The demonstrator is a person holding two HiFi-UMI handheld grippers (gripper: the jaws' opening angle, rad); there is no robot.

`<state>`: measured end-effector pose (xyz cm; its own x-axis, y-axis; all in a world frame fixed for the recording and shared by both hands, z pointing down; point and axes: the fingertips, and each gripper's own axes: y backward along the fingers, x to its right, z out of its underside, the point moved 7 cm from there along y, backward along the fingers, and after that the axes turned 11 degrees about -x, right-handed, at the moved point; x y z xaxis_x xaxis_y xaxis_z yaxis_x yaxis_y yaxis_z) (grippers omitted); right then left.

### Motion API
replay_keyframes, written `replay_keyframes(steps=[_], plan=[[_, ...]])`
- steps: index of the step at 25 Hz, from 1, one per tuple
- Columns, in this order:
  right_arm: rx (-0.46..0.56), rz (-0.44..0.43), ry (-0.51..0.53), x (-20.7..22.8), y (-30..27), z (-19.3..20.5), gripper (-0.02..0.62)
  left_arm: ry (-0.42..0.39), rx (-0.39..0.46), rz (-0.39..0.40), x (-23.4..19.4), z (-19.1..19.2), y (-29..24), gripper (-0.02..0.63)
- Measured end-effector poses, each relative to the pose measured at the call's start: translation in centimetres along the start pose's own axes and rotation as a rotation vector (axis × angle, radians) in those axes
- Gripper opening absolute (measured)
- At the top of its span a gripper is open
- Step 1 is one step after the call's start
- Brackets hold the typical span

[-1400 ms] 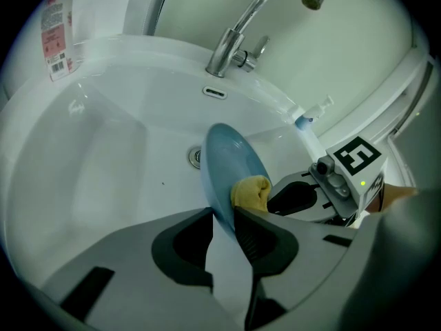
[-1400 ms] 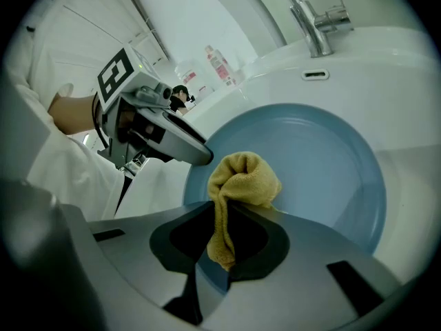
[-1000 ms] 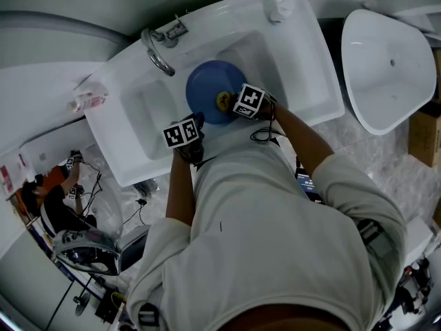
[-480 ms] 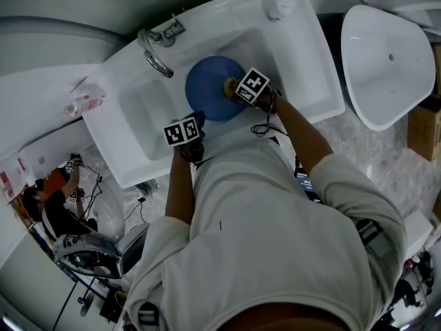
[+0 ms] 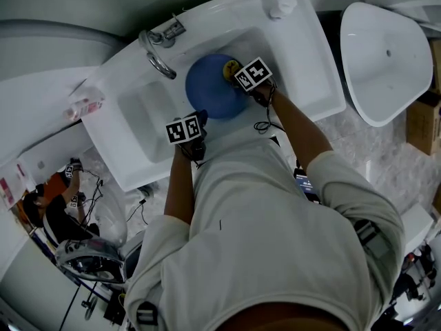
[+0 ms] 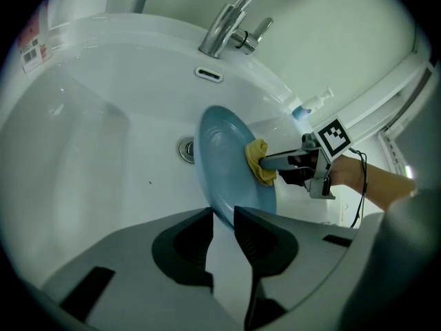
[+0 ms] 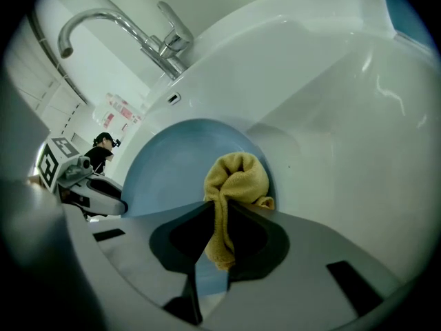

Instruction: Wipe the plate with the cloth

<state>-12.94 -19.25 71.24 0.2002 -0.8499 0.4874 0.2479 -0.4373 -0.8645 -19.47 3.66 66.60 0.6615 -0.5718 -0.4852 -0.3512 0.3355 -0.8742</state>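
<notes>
Left tongs [image 6: 222, 216] sit on the lower rim of the blue plate [image 6: 224, 167]. The rim is between the pads with both touching it, and the jaws are easing open at this moment. The plate stands on edge, tilted, inside the white sink [image 5: 310, 67], upper centre of the head view. It is just right of the drain [image 6: 186, 149] and below the tap [image 6: 227, 23] in the left gripper view. Right tongs [image 7: 219, 209] are clamped tight on a yellow cloth [image 7: 238, 174]. The bunched end sticks out past the tips and presses on the plate face near its upper-right edge in the head view. The cloth's tail hangs back between the jaws.
</notes>
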Motion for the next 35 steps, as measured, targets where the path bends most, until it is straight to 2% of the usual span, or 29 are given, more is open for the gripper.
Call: replay_keyframes(steps=[5,10,14,20,31,35], plan=[[0.108,-0.003,0.029,-1.3,0.8,-2.7,0.054,-0.017,-0.003,-0.004,-0.7,-0.4,-0.1,0.107],[0.196,-0.017,0.002,-3.3,2.0,-2.3,0.052,-0.023,-0.031,0.004,-1.6,-0.3,-1.0,0.107],[0.205,-0.018,0.016,-5.3,1.6,-0.5,0.052,-0.009,-0.058,0.029,-2.6,-0.3,-2.0,0.107],[0.244,0.035,0.020,-8.2,3.2,1.8,0.052,-0.065,-0.053,-0.047,-3.3,-0.5,-3.2,0.107],[0.278,0.158,0.047,-12.3,5.3,3.4,0.052,-0.095,-0.042,-0.061,-5.6,-1.3,-4.1,0.109],[0.293,0.181,0.057,-12.6,6.2,4.0,0.054,-0.083,-0.023,-0.076,-5.3,-1.4,-4.0,0.136]])
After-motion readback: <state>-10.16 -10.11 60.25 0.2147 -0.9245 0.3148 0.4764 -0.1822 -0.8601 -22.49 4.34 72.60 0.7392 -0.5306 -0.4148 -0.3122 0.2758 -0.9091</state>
